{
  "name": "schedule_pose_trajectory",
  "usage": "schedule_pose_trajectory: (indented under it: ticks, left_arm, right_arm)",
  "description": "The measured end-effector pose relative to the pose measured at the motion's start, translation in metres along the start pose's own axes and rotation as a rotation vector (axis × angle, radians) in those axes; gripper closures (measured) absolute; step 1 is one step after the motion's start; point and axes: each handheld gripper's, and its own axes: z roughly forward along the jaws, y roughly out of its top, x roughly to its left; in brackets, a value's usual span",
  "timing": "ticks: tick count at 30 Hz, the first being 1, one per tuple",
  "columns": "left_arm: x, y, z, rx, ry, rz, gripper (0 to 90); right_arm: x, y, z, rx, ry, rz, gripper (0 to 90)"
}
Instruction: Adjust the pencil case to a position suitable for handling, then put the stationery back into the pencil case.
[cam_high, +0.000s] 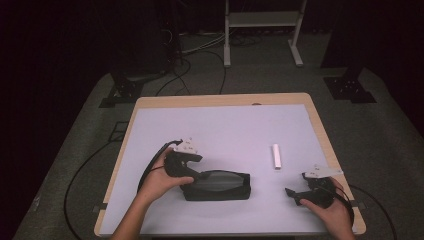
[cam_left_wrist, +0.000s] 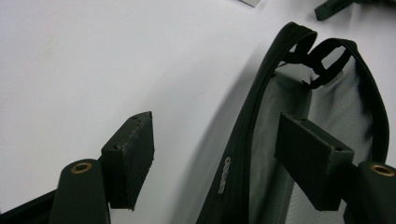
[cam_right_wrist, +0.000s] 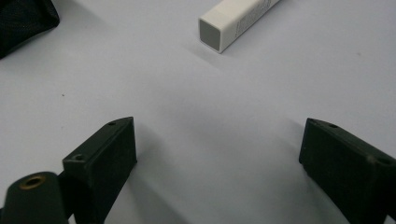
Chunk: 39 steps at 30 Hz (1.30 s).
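Observation:
A black zip pouch (cam_high: 222, 186) lies open near the table's front, showing a grey lining (cam_left_wrist: 275, 140) and a small black loop strap (cam_left_wrist: 327, 58). My left gripper (cam_high: 195, 175) is open at the pouch's left end. In the left gripper view its jaws (cam_left_wrist: 217, 130) straddle the zipper rim (cam_left_wrist: 254, 121), one jaw inside the mouth and one outside over the mat. A white stick-shaped box (cam_high: 276, 156) lies to the right of the pouch. My right gripper (cam_high: 296, 183) stands open and holds nothing, low over the mat just short of the box (cam_right_wrist: 236, 21).
A pale mat (cam_high: 225, 135) covers the wooden table (cam_high: 320, 125). A corner of the pouch (cam_right_wrist: 23, 18) lies to the left of the right gripper. Cables (cam_high: 200, 65), black stands (cam_high: 350, 85) and a white frame (cam_high: 262, 30) are on the floor beyond.

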Motion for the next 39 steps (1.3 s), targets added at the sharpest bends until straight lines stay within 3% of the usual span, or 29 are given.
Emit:
schedule_pose_trajectory:
  ticks: [6, 13, 26, 39]
  left_arm:
    - [0.002, -0.01, -0.014, -0.013, 0.059, -0.053, 24.3]
    - [0.001, -0.023, -0.027, -0.032, 0.092, -0.095, 23.5]
    - [-0.002, -0.044, -0.053, -0.056, 0.142, -0.125, 21.7]
    - [-0.006, -0.07, -0.068, -0.061, 0.177, -0.17, 20.7]
  right_arm:
    - [0.0, 0.0, 0.0, 0.0, 0.0, 0.0, 10.2]
    - [0.0, 0.0, 0.0, -0.001, 0.0, 0.0, 10.2]
    - [0.0, 0.0, 0.0, 0.0, -0.001, -0.001, 10.2]
    - [0.0, 0.0, 0.0, 0.002, -0.002, -0.004, 10.2]
